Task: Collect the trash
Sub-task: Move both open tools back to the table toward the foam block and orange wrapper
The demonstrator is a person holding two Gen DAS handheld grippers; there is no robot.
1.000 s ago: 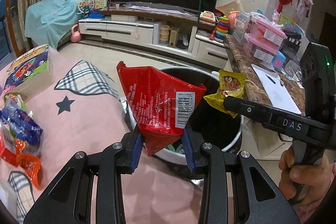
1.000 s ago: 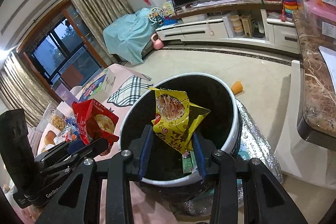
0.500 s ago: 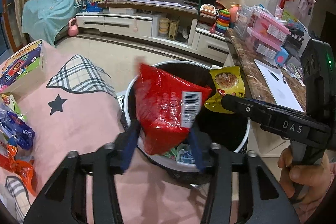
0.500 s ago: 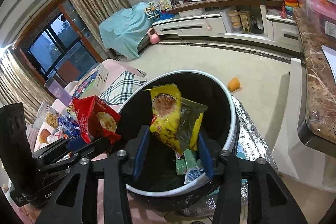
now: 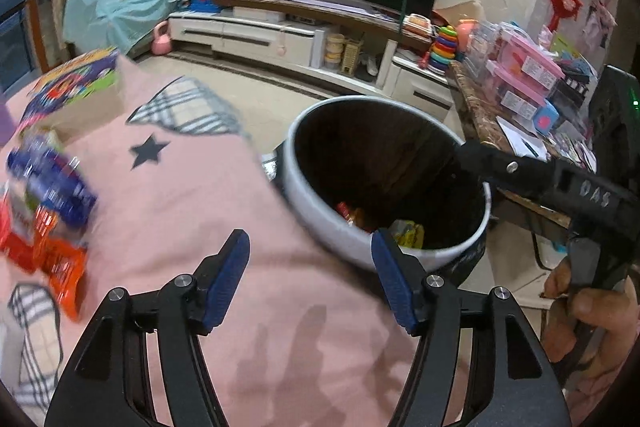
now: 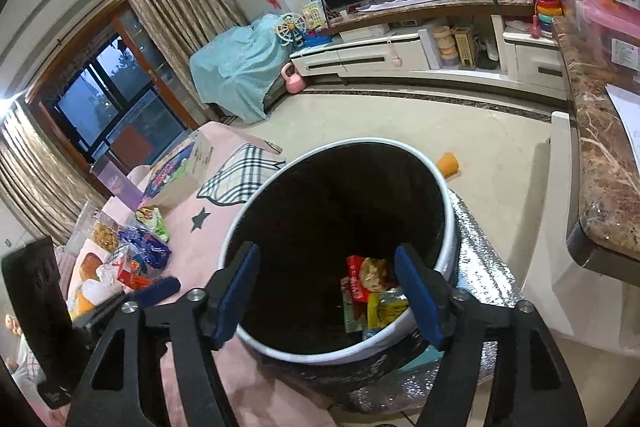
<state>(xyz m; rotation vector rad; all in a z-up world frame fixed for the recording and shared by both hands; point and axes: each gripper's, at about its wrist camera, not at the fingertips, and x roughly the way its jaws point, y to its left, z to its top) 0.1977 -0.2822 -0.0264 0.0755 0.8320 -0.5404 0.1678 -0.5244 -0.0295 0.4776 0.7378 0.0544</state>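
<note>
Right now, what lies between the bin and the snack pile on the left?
Only bare pink cloth with a black star printed on it lies between the bin and the snack pile; both wrist views show it.

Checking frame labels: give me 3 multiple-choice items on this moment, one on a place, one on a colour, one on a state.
1. Where does the red snack bag lie?
A. inside the trash bin
B. on the pink cloth
C. in the left gripper

2. What colour are the gripper pads?
A. red
B. blue
C. green

3. How do the left gripper and right gripper stand?
A. both shut on bags
B. one open, one shut
C. both open, holding nothing

Key: 1 A, it rests at the bin's bottom; 2 B, the pads show blue; 3 C, the fingers stand apart with nothing between.
</note>
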